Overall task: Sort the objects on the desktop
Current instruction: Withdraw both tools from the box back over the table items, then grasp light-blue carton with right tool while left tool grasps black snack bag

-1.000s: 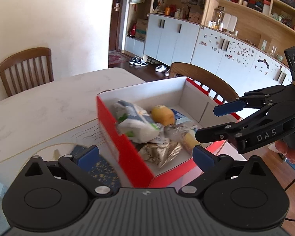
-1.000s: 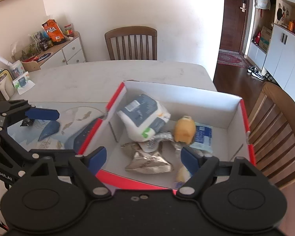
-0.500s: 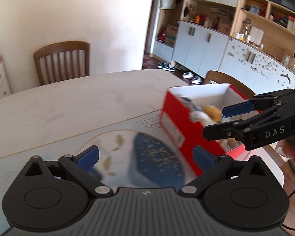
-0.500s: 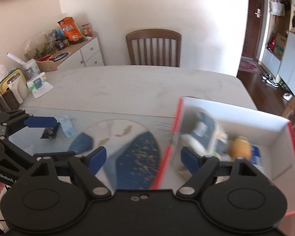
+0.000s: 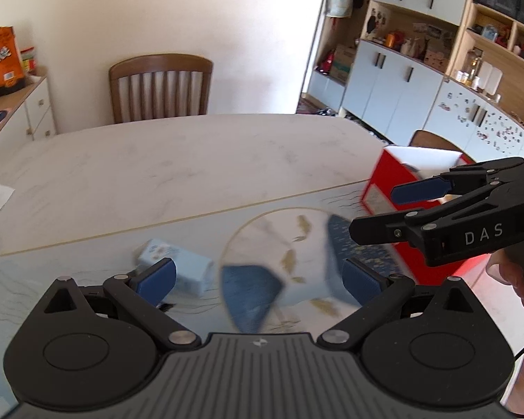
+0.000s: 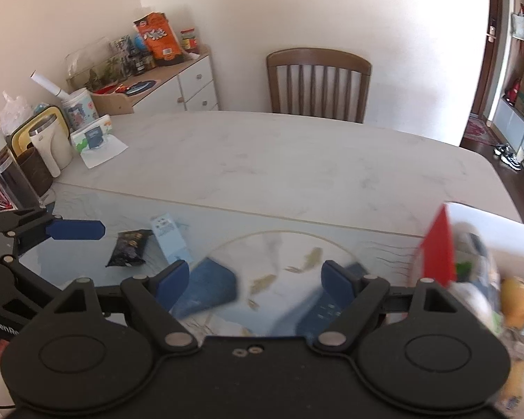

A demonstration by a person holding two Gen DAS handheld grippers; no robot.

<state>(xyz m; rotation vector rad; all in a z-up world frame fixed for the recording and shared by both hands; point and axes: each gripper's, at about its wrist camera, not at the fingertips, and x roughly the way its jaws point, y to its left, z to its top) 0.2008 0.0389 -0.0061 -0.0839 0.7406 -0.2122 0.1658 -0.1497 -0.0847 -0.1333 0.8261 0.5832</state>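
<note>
Red box beside light-blue carton

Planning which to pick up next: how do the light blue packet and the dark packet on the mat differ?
The light blue packet is pale, long and box-like; the dark packet is black with a printed front, shorter and flat. The light blue packet lies nearer the mat's round pattern, the dark packet farther toward the left gripper. Both lie loose on the mat, side by side, outside the red box, held by no fingers.
</note>
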